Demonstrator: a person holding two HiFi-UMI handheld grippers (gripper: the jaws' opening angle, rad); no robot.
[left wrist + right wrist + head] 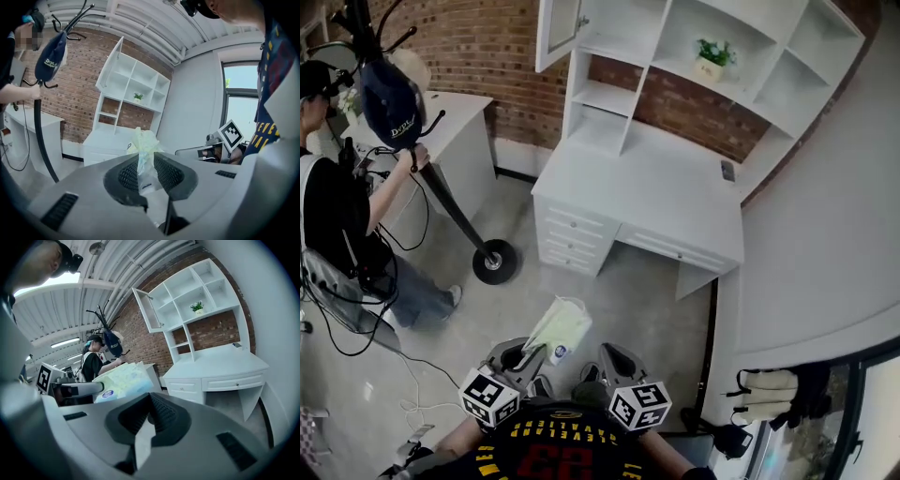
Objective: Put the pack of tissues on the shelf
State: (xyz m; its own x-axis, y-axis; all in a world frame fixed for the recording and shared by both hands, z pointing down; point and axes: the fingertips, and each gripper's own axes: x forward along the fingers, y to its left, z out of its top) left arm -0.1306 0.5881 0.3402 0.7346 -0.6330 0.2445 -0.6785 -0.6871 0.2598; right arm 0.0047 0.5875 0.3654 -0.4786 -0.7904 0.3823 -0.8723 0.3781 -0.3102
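Observation:
The pack of tissues (558,328), pale yellow-green in clear wrap, hangs in front of me above the floor. My left gripper (532,352) is shut on the pack's near end; in the left gripper view the wrapper (146,140) is pinched between the ribbed pads. My right gripper (605,354) is beside it to the right, shut, with nothing between its pads (161,411). In the right gripper view the pack (122,380) shows to the left, apart from that gripper. The white shelf unit (619,94) stands on a white desk (666,187) ahead, against the brick wall.
A small potted plant (712,54) sits in one upper shelf compartment, and a cabinet door (558,33) hangs open at the unit's left. A black coat stand (494,261) with a dark bag stands at the left, and a person (337,206) grips it. Cables trail on the floor.

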